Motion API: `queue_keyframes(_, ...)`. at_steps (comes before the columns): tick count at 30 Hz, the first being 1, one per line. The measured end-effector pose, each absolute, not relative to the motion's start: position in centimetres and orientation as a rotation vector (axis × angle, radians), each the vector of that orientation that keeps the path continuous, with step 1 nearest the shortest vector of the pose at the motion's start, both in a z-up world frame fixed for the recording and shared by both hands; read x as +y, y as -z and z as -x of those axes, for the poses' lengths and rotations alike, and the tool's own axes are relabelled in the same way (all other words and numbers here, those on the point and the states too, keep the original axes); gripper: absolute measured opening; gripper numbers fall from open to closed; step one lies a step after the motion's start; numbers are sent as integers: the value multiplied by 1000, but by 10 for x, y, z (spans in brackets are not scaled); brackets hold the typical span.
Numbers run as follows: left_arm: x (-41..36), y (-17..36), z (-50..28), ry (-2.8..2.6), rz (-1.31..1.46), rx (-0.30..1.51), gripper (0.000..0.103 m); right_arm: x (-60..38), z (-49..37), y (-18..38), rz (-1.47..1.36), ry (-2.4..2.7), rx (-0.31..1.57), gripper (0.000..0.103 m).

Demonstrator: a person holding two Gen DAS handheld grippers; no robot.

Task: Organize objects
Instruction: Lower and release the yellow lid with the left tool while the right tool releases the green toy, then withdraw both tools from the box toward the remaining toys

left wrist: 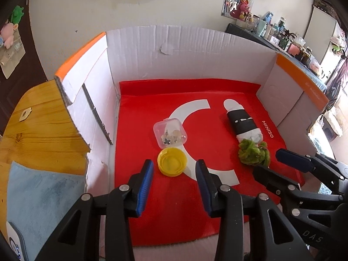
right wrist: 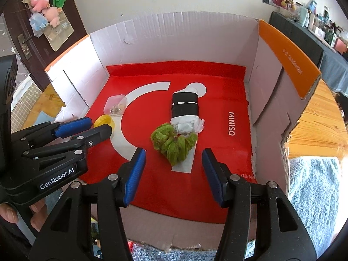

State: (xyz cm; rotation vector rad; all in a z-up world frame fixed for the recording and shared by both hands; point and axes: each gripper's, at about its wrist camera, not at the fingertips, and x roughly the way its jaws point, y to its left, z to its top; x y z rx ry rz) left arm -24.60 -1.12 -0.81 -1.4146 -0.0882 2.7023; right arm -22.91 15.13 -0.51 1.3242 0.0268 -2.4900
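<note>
A yellow lid lies open side up on the red MINISO sheet. My left gripper is open, its blue pads either side of the lid without touching it. Just behind the lid is a small clear box of trinkets. A green fuzzy scrunchie lies against a black-and-white wrapped roll. My right gripper is open around the scrunchie's near end, pads apart from it. In the right wrist view the left gripper partly hides the yellow lid.
The red sheet covers the floor of a white cardboard box with orange-edged side flaps. The box stands on a wooden table. A blue cloth lies at the left. Fingers of a person's hand hold the left gripper.
</note>
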Motion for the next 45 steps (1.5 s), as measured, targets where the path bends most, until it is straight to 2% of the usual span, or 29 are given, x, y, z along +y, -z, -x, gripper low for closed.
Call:
queue_keyframes(4,-11,5,241,-2697,1408,-99,45,153,225,2,-1311,2496,27,58)
queue_keyframes(8,-9,1,233,-2707,1391,-90,51,153,220,-1,-1300,2501,28,59)
queue_keyframes(21,-9,-9,211,-2724,1359,-89,52,155,201,-13,-1259,2521,25,64)
queue_keyframes(26,-9,-14,202,-2737,1336,-88,60,156,193,-17,-1241,2526,28,68)
queue_keyframes(34,-8,-20,186,-2747,1314,-93,61,156,178,-23,-1213,2540,34,71)
queue_keyframes(38,-7,-21,179,-2754,1302,-99,70,157,171,-26,-1197,2547,37,75)
queue_keyframes(45,-9,-27,166,-2775,1274,-111,77,157,157,-32,-1172,2562,38,79)
